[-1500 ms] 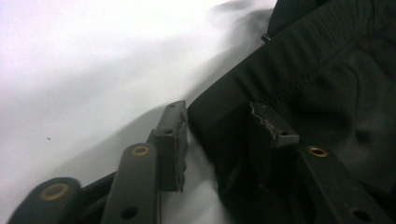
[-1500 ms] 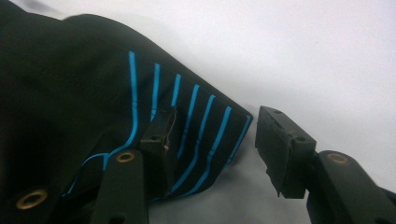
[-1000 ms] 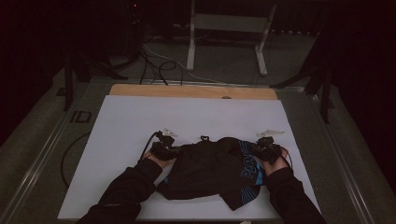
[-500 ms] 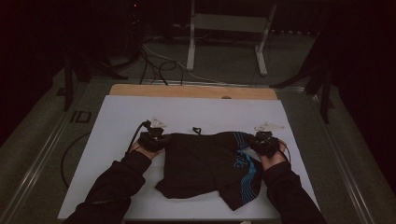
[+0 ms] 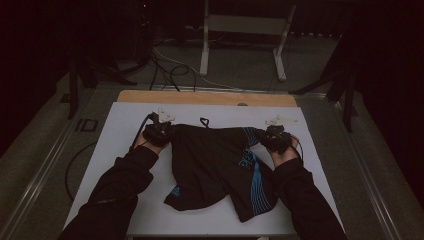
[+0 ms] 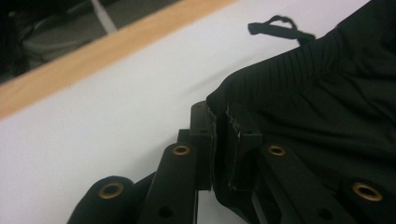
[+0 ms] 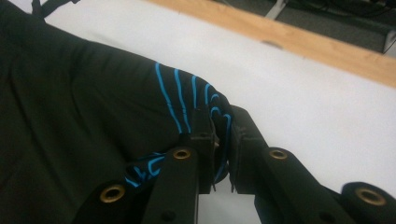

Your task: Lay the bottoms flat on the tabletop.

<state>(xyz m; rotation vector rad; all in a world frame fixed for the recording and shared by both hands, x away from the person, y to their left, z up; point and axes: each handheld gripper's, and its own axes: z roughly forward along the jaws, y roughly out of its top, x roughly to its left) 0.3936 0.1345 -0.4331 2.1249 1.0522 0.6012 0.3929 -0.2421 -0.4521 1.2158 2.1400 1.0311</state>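
— So, where are the black shorts [image 5: 220, 165] lying?

— Spread on the white tabletop [image 5: 125, 125], waistband toward the far edge, legs trailing back to the near edge. The leg nearer the right edge carries blue stripes, and a drawstring loop [image 5: 204, 121] pokes out at the middle of the waistband, toward the wooden strip [image 5: 205, 98] along the far edge.

— And the left tongs [image 5: 159, 131]?

— They sit at the waistband's corner on the tabletop's left side. In the left gripper view the left tongs [image 6: 220, 140] are pinched nearly together on the ribbed black hem, with fabric caught between the pads.

— The right tongs [image 5: 274, 136]?

— At the opposite waistband corner, toward the right edge. The right gripper view shows the right tongs [image 7: 222, 144] closed tight on a fold of the blue-striped cloth.

— Is the waistband slack?

— It runs fairly straight between the two grips. Whether it is lifted off the tabletop I cannot tell.
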